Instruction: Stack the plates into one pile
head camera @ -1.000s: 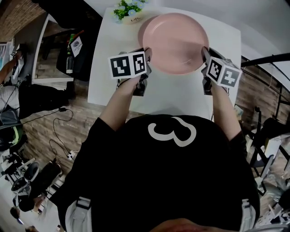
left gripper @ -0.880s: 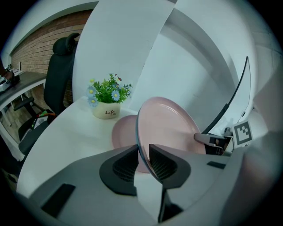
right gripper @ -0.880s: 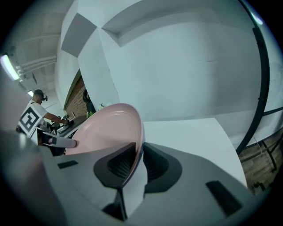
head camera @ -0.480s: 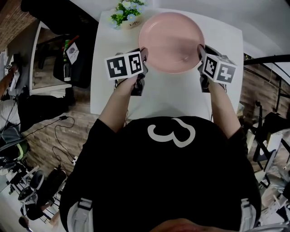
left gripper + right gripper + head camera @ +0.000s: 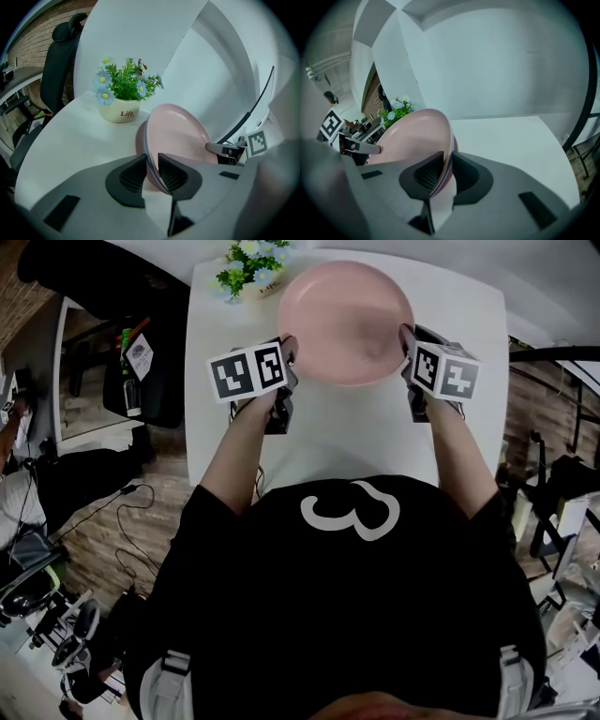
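– Both grippers have carried the pink plate (image 5: 342, 320) further from the person, toward the far end of the worktop (image 5: 356, 437). It is now nearer the flowerpot (image 5: 119, 112) than before.

– Is it actually held?

– Yes, from two sides. The left gripper (image 5: 152, 171) has its jaws clenched on the plate's left rim, and the right gripper (image 5: 445, 176) is clamped on the opposite rim. The plate hangs between them over the back of the worktop, just beside the flowerpot.

– Resting on anything?

– I cannot tell. A pink patch (image 5: 137, 140) shows under its far edge, which may be a second plate or only a shadow.

– How will it handle?

– It looks stiff, smooth and glossy, so it won't flex, but I think the rim could slip if either grip loosens. It is probably breakable, so it should go down gently and level. The rim is the only place to take hold, and two opposite points keep it from tipping.

– Any writing?

– The pot reads "Life", with smaller print under it that is too small to read. The person's black shirt (image 5: 347, 512) has a large white "3".
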